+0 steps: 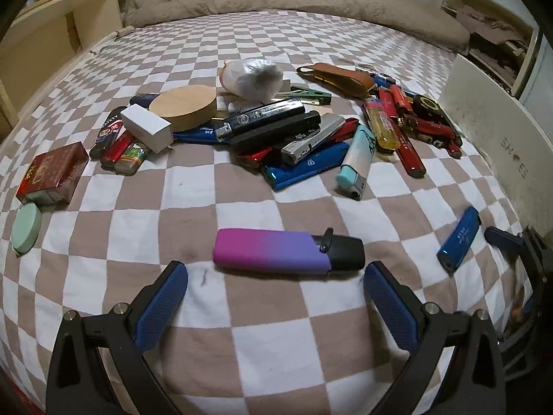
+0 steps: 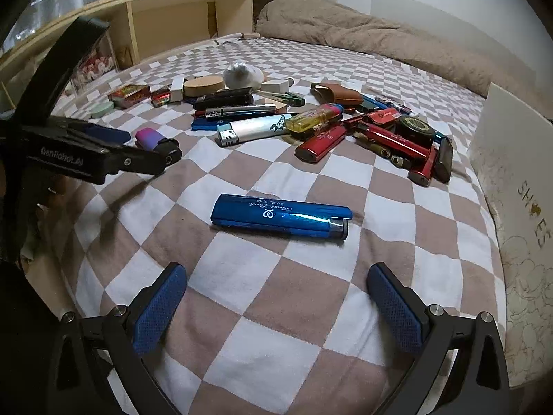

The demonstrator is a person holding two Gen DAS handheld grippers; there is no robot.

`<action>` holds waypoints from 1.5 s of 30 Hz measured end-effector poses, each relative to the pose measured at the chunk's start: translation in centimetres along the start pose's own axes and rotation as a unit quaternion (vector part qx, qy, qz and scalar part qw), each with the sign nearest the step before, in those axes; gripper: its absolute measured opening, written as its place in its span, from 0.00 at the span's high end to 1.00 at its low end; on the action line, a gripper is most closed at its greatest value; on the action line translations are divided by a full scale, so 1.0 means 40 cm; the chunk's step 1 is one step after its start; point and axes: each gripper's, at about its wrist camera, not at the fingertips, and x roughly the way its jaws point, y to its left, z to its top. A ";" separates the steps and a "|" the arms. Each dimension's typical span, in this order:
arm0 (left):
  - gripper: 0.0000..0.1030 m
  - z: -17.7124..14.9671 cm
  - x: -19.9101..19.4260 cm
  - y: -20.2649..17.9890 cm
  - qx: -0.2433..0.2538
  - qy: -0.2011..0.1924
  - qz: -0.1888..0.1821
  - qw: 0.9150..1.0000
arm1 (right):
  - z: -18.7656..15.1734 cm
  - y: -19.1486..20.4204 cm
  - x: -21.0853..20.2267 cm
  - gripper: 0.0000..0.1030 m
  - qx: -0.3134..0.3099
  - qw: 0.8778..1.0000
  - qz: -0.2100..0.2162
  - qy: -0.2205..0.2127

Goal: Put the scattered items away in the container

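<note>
Left wrist view, left gripper (image 1: 274, 273) wide open, purple lighter (image 1: 288, 250) just ahead, untouched

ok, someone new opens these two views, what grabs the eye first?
The heap of lighters and small boxes mid-bed on the checkered sheet. Then two strays lying apart from it: a pink-purple lighter just ahead of the open left gripper, and a blue lighter ahead of the open right gripper.
</note>
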 end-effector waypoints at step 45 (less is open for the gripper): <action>0.17 -0.009 0.006 -0.047 0.051 -0.022 0.018 0.998 | 0.084 -0.004 0.035 0.19 -0.033 0.999 0.022 0.009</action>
